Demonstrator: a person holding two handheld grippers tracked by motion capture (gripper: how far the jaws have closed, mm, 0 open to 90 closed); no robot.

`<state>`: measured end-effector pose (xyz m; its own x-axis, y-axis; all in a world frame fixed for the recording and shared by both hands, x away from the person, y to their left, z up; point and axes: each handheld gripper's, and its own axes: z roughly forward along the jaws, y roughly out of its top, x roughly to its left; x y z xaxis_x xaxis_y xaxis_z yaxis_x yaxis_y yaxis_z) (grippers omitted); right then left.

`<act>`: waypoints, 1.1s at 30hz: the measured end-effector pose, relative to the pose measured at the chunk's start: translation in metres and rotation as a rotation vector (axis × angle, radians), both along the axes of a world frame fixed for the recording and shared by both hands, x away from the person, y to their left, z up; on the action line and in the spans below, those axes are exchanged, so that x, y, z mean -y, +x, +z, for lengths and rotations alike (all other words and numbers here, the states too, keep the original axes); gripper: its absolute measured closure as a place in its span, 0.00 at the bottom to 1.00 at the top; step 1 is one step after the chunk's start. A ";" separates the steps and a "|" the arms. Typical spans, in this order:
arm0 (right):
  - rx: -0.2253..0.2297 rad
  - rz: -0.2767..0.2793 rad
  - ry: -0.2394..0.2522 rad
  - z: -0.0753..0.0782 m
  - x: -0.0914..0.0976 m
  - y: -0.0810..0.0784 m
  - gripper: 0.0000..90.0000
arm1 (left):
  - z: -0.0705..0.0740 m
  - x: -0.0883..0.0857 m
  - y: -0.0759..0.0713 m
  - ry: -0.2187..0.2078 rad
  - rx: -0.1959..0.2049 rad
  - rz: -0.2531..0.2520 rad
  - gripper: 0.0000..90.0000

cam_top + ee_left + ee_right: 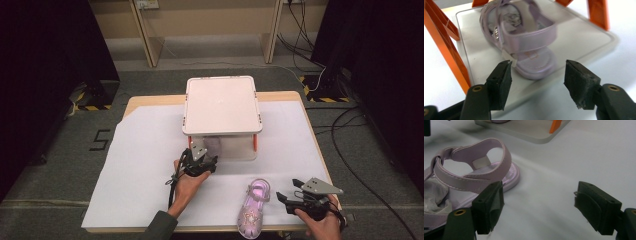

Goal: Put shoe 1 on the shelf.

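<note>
The left tool (536,77) stood open just before a lilac sandal (524,37) on the rack's lower shelf (584,42); the right tool (539,205) gaped empty beside the second sandal (474,175) on the bench (574,157).

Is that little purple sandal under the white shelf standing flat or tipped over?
Flat. The sandal rests sole-down on the shelf's lower tray, straps up, in front of the open left gripper.

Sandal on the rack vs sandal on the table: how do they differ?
The sandal on the rack sits on the lower shelf under the white top; the sandal on the table lies out on the white sheet. The rack one has the left hand-held gripper open just before its heel; the table one lies beside the open right hand-held gripper, untouched. Both are lilac strap sandals.
</note>
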<state>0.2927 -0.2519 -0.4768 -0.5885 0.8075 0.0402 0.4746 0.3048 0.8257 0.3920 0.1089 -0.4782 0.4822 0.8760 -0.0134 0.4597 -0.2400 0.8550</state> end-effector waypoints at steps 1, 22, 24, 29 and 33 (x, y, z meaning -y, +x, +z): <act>0.000 0.000 0.000 0.000 0.000 0.000 0.26 | 0.000 0.000 0.000 0.000 0.000 0.000 0.41; 0.035 0.002 0.021 0.004 0.000 -0.002 0.28 | 0.003 -0.020 -0.057 -0.108 -0.058 -0.127 0.29; 0.042 0.004 0.021 0.004 0.000 -0.002 0.28 | 0.002 -0.020 -0.060 -0.114 -0.063 -0.135 0.29; 0.042 0.002 0.030 0.004 0.001 -0.003 0.28 | 0.003 -0.019 -0.074 -0.123 -0.069 -0.154 0.21; 0.042 -0.001 0.033 0.003 0.003 -0.003 0.28 | 0.003 -0.015 -0.085 -0.135 -0.064 -0.184 0.18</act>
<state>0.2901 -0.2547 -0.4738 -0.5893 0.8068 0.0424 0.4400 0.2765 0.8544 0.3069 0.1238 -0.4751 0.6277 0.7619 -0.1596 0.4728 -0.2102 0.8557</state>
